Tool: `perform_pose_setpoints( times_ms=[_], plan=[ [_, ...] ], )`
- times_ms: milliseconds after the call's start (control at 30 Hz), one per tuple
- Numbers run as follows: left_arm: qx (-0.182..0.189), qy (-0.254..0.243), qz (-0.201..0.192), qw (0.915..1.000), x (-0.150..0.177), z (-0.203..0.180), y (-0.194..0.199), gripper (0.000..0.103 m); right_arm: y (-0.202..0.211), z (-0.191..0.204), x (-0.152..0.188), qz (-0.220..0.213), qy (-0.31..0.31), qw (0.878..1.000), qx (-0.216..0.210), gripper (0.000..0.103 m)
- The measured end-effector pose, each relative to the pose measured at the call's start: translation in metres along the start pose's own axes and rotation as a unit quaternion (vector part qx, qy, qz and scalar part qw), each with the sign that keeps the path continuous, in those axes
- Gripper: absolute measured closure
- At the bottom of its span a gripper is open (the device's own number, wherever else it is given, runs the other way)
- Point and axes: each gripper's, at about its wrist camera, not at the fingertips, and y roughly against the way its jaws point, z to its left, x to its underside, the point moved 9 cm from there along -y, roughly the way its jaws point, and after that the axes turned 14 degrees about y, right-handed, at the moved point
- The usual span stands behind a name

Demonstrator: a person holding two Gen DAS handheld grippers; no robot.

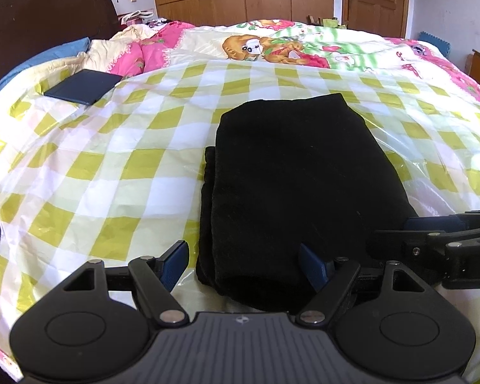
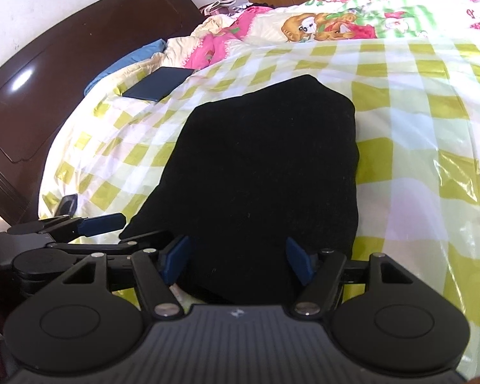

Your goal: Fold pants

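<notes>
Over folded pants [image 1: 291,179] | left hand-held gripper [image 1: 244,264] wide, empty | right hand-held gripper [image 2: 236,260] wide, empty

Left tongs [image 1: 244,264]: matte black body, ribbed dark grey top plate at 6 o'clock with a small white diamond logo. Two round black housings at 7 and 5 o'clock, each with an embossed ring. Black linkage bars with triangular cut-outs, silver pivot pins. Fingers [image 1: 175,264] carry dark blue ribbed pads.

Right tongs [image 2: 238,264]: same build, same grey ribbed plate, same logo, silver pins, blue ribbed pads on the fingers [image 2: 176,262]. In the left wrist view its side shows at 3 o'clock, black, with a white letter "D" partly visible.
</notes>
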Motion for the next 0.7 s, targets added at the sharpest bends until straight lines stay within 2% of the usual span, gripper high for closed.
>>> perform_pose_setpoints(
  times_ms=[233, 533, 700],
  plan=[
    [-0.006, -0.007, 0.004, 0.9999, 0.009, 0.0, 0.006, 0.014, -0.003, -0.001, 0.009, 0.019, 0.002, 1.0, 0.009, 0.035],
    [-0.002, -0.016, -0.001, 0.9999, 0.024, -0.005, 0.026, 0.014, 0.024, 0.012, 0.012, -0.007, -0.002, 1.0, -0.017, 0.035],
    [0.009, -0.016, -0.003, 0.9998, 0.033, -0.012, 0.038, 0.014, 0.034, 0.016, 0.021, -0.01, 0.006, 1.0, -0.013, 0.035]
  ],
)
